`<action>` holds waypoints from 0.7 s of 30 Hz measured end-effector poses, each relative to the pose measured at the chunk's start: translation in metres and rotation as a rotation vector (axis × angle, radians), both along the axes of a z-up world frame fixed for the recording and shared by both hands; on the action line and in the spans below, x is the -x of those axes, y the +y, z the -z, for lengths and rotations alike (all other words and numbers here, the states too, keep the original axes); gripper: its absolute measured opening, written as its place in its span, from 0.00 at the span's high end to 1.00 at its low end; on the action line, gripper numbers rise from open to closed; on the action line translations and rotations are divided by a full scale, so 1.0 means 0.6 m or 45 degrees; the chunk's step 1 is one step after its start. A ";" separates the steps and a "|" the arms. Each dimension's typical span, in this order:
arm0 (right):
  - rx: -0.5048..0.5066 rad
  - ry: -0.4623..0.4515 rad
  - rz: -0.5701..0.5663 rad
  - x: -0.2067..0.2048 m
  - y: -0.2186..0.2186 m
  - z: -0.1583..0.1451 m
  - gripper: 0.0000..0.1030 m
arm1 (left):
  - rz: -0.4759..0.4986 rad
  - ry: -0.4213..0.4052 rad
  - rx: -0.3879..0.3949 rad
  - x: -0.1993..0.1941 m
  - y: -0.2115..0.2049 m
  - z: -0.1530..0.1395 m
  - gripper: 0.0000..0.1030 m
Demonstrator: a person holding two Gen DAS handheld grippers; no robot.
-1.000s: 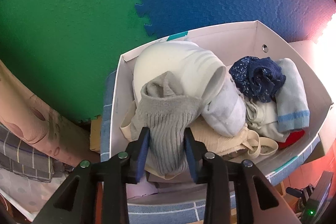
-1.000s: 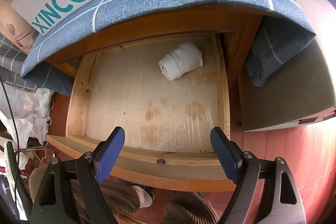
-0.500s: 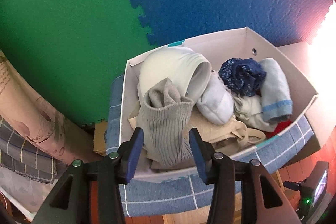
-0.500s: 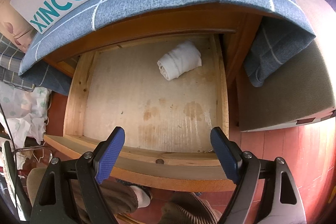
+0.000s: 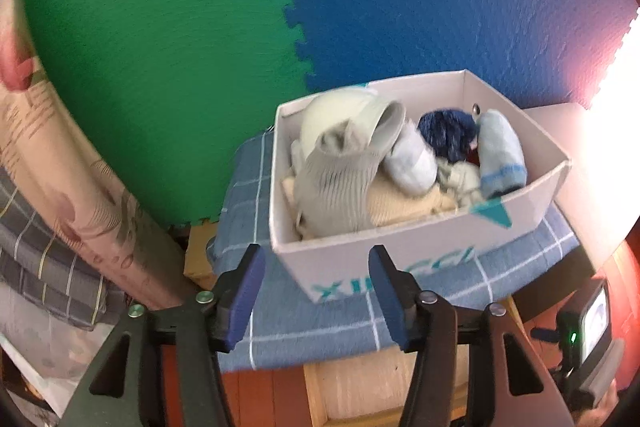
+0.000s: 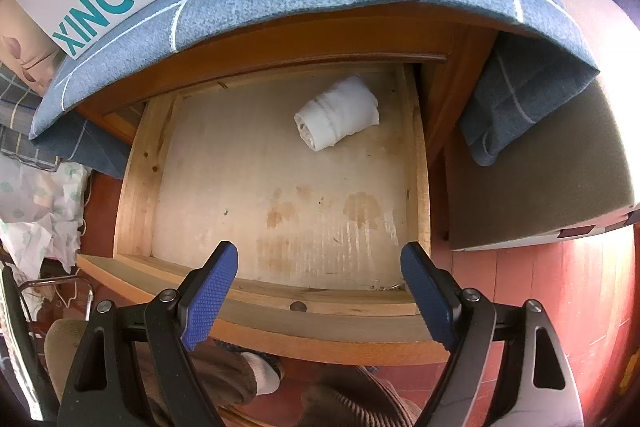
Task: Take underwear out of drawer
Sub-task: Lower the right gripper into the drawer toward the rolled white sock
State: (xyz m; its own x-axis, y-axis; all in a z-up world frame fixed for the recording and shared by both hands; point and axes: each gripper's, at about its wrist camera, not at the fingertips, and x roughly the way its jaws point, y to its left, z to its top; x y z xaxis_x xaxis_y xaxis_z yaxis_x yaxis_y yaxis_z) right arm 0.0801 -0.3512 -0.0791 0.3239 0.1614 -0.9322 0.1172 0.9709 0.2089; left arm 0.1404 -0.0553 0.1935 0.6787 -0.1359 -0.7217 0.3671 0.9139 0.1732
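A white shoe box (image 5: 404, 255) sits on a blue checked cloth and holds several rolled garments, a grey ribbed one (image 5: 336, 187) at its near left. My left gripper (image 5: 316, 291) hangs in front of the box, jaws opening, nothing between them. In the right wrist view the pulled-out wooden drawer (image 6: 136, 187) holds one white rolled garment (image 6: 338, 117) at its far right. My right gripper (image 6: 320, 291) stands open above the drawer's front edge, empty.
Green and blue foam mats (image 5: 200, 27) cover the wall behind the box. Folded bedding (image 5: 48, 195) lies at the left. A grey cushion (image 6: 540, 179) lies right of the drawer. The person's legs (image 6: 240, 379) show below the drawer front. A small lit device (image 5: 588, 327) stands at the right.
My left gripper let go of the grey ribbed garment, which stays in the box, and drew back and up while its jaws widened. The right gripper has kept still.
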 end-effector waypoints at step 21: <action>0.074 0.035 -0.011 -0.005 0.004 0.004 0.21 | -0.281 0.198 -0.052 0.117 0.125 0.234 0.46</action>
State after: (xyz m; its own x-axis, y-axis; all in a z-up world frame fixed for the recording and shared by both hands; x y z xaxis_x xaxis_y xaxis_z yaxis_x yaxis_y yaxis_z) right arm 0.0833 -0.3486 -0.0815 0.2966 0.1092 -0.9487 0.1134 0.9824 0.1486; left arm 0.0702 0.0200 0.0528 0.5692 0.0347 -0.8215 0.1848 0.9682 0.1689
